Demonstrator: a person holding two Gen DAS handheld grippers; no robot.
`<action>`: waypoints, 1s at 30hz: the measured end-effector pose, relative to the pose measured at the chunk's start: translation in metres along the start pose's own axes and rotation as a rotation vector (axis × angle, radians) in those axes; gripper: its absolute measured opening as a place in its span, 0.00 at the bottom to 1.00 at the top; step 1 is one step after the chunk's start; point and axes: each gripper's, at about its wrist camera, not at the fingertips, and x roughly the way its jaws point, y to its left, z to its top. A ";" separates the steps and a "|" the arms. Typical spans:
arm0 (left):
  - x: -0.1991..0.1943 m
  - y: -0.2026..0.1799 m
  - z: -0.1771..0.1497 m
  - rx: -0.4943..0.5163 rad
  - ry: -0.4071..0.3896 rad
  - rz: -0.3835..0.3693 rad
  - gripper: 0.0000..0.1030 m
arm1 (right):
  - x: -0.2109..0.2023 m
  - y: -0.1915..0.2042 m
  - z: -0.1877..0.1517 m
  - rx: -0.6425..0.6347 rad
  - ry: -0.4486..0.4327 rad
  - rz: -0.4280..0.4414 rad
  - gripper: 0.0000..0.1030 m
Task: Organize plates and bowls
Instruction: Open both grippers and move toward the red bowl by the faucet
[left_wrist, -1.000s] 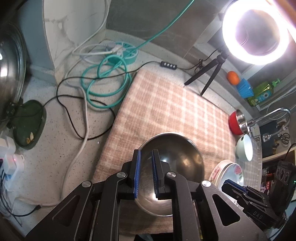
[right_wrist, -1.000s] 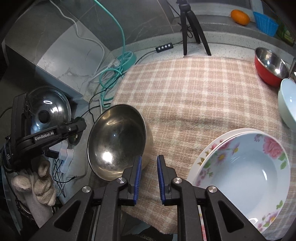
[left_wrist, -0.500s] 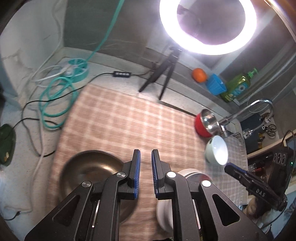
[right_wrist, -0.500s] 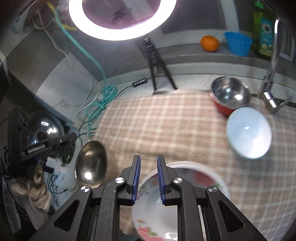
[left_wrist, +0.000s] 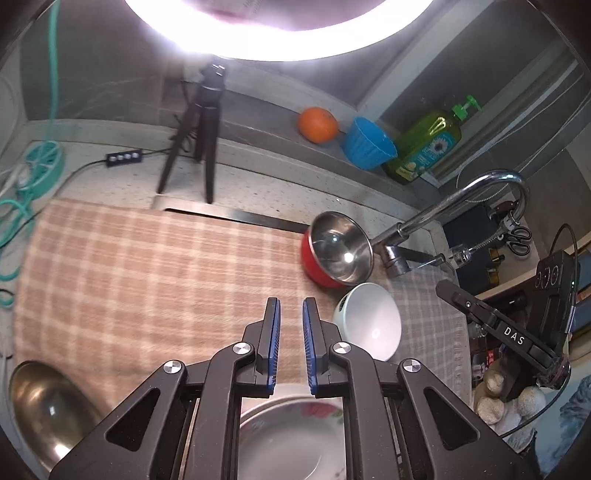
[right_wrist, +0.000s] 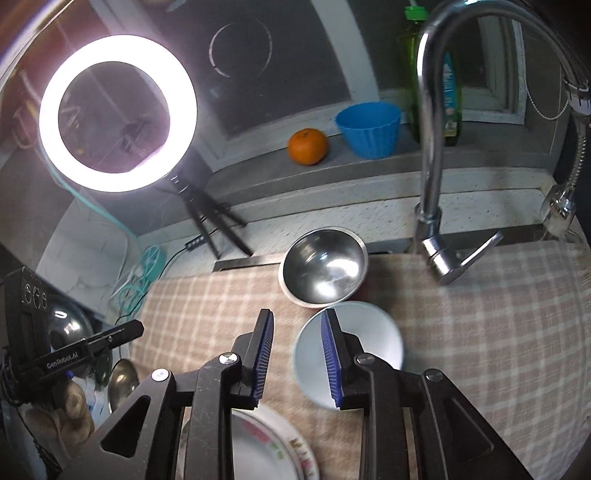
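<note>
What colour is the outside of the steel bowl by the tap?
Red; the bowl shows it best in the left wrist view.

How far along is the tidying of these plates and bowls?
Early, it seems. Nothing looks stacked except the flowered plates, which seem to sit as a pile. Neither gripper holds anything: the right gripper, jaws just opening, points toward the white bowl; the left gripper is shut and empty. The white bowl, red bowl and steel bowl lie apart on the checked cloth.
</note>
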 end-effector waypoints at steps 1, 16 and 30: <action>0.009 -0.004 0.004 0.001 0.011 -0.007 0.10 | 0.005 -0.006 0.005 -0.001 -0.001 -0.010 0.23; 0.098 -0.021 0.048 -0.012 0.092 0.012 0.10 | 0.082 -0.035 0.032 -0.028 0.082 -0.111 0.23; 0.132 -0.024 0.063 -0.001 0.130 0.033 0.10 | 0.116 -0.048 0.041 -0.017 0.134 -0.158 0.23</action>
